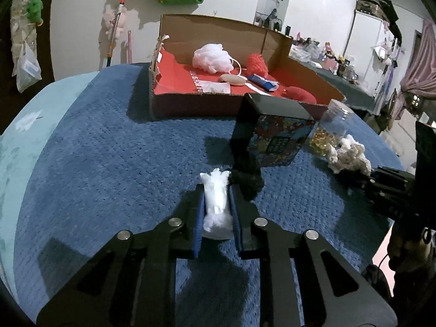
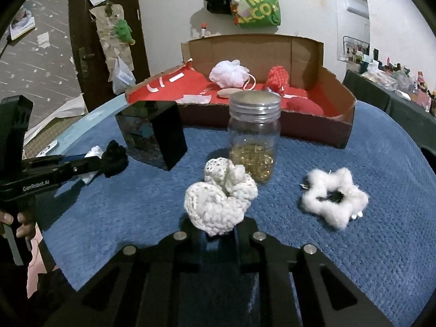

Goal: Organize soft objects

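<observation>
We have both grippers loaded at once. The left gripper (image 1: 217,190) is clenched on a white fluffy tuft (image 1: 216,201), its blue pads pressing the fluff from either side, with a black knitted piece (image 1: 246,181) lying against the right-hand finger. The right gripper (image 2: 219,230) has its jaws closed on the lower edge of a cream crocheted piece (image 2: 219,199), which bulges up above the fingers just in front of the clear jar (image 2: 254,139) of gold bits.

The step, as we judge it, is to carry both pieces to the cardboard box (image 2: 313,54) at the far side of the desk (image 2: 368,245), where a white mesh puff (image 2: 230,73) and a red knitted piece (image 2: 278,79) already lie.

To do it well, we should lift straight up first, so the crochet clears the jar and the tuft comes away from the black piece (it may cling and drag along). Then we travel high over the dark patterned box (image 1: 272,133) and the carton's front wall before lowering. The grip is only on soft edges, so slow, steady moves suit. The white fuzzy star ring (image 2: 335,199) waits on the desk.
</observation>
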The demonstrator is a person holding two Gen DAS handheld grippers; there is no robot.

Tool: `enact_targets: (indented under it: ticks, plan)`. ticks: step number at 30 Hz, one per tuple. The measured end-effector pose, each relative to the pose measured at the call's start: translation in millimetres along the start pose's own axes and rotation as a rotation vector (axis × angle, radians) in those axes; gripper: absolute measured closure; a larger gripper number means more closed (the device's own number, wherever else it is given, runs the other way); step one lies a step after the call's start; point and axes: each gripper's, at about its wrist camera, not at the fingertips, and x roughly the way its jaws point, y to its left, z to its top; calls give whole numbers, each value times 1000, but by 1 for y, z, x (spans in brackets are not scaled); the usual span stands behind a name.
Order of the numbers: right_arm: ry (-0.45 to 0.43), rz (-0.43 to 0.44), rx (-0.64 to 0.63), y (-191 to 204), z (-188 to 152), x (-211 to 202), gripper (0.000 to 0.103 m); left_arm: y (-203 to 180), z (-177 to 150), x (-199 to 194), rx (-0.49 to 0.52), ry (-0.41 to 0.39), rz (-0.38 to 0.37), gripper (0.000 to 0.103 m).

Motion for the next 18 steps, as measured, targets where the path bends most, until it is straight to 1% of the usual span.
enact_targets:
  ticks: [2,5,7,9,10,12,14,15,18]
  plan:
    - [-1,28,4,1,-1,-4,87,0,0,-5,0,-7,-2,86]
    - [13,41,0,3,-5,-6,87,-2,-2,-11,12,1,-11,86]
    - [26,41,1,3,-9,-4,86,-3,-6,-13,17,5,-5,86]
    - [26,23,-11,5,-12,-5,84,-3,-10,-11,25,12,11,85]
    - [24,16,-20,6,-13,-6,80,-2,-12,-9,26,17,20,84]
    - [23,1,-31,8,-14,-7,67,1,-14,-5,20,24,23,83]
    - [12,-23,-42,9,-15,-9,35,1,-15,-5,22,22,21,82]
    - [6,-39,-48,10,-15,-9,32,0,-15,-5,27,22,25,82]
    - [-11,-95,-71,11,-16,-10,31,-1,-15,-3,39,19,35,79]
